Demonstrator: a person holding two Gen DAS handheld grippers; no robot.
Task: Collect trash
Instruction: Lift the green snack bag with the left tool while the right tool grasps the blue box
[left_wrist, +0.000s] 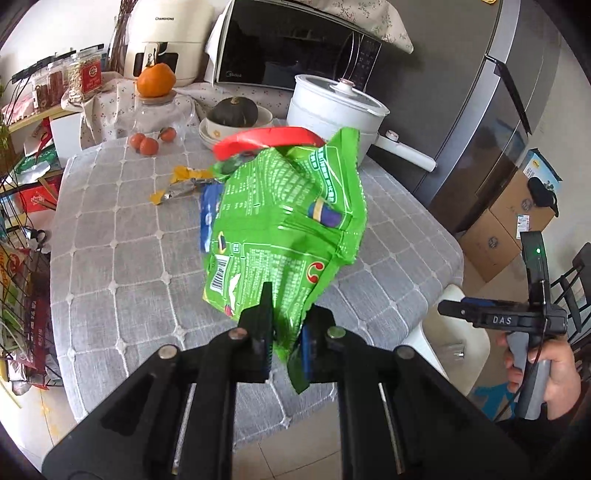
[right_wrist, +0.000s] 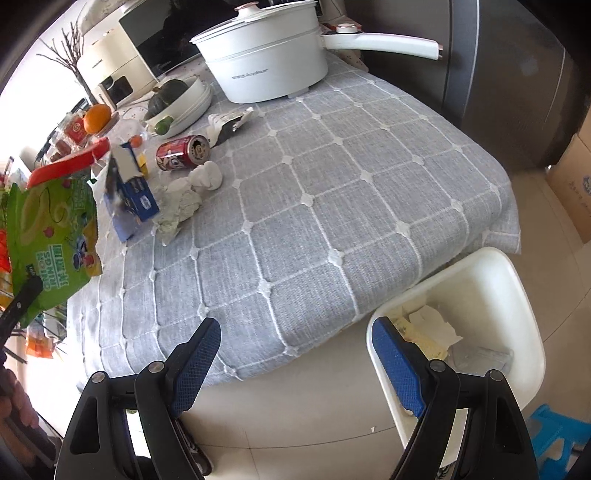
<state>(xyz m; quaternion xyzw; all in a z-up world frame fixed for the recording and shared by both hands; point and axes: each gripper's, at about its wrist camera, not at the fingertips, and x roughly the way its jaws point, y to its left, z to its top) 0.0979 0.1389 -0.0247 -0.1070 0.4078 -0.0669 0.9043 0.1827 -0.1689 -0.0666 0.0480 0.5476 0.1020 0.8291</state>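
My left gripper (left_wrist: 290, 321) is shut on the bottom edge of a green snack bag (left_wrist: 284, 221) with a red top and holds it up above the grey table; the bag also shows at the left of the right wrist view (right_wrist: 51, 229). My right gripper (right_wrist: 295, 354) is open and empty, off the table's front edge, above the floor and next to a white trash bin (right_wrist: 491, 273) that holds paper scraps. On the table lie a red can (right_wrist: 183, 152), crumpled white tissues (right_wrist: 192, 188), a blue wrapper (right_wrist: 129, 199), a black-and-white wrapper (right_wrist: 227, 125) and a yellow-silver wrapper (left_wrist: 183, 184).
A white pot (right_wrist: 266, 62) with a long handle, a bowl with a dark squash (left_wrist: 232, 114), small oranges (left_wrist: 147, 142), a microwave (left_wrist: 295, 44) and an air fryer (left_wrist: 166, 37) stand at the back. A grey fridge (left_wrist: 491, 110) and cardboard boxes (left_wrist: 506, 225) are on the right.
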